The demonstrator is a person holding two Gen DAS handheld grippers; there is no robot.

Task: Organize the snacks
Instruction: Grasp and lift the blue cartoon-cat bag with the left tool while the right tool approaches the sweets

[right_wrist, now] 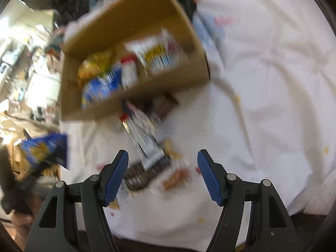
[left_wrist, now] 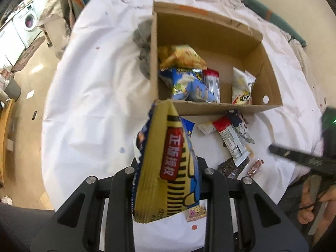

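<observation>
My left gripper point(left_wrist: 168, 174) is shut on a yellow and blue snack bag point(left_wrist: 168, 168) and holds it above the white cloth, just short of the near wall of the cardboard box point(left_wrist: 210, 107). The same bag shows at the left of the right wrist view point(right_wrist: 45, 151). The box point(right_wrist: 134, 105) holds several snack packs: a yellow bag point(left_wrist: 182, 55), a blue bag point(left_wrist: 187, 84), a red-topped pack point(left_wrist: 212, 84) and a white pack point(left_wrist: 242, 88). My right gripper point(right_wrist: 162, 174) is open and empty over loose snacks point(right_wrist: 145, 134) in front of the box; that view is blurred.
A white cloth point(left_wrist: 94, 94) covers the table. More loose snack bars point(left_wrist: 231, 140) lie between the box and me. A grey rag point(left_wrist: 145, 48) lies left of the box. The right gripper's body point(left_wrist: 304, 159) shows at the right. Floor and washing machines point(left_wrist: 27, 25) lie far left.
</observation>
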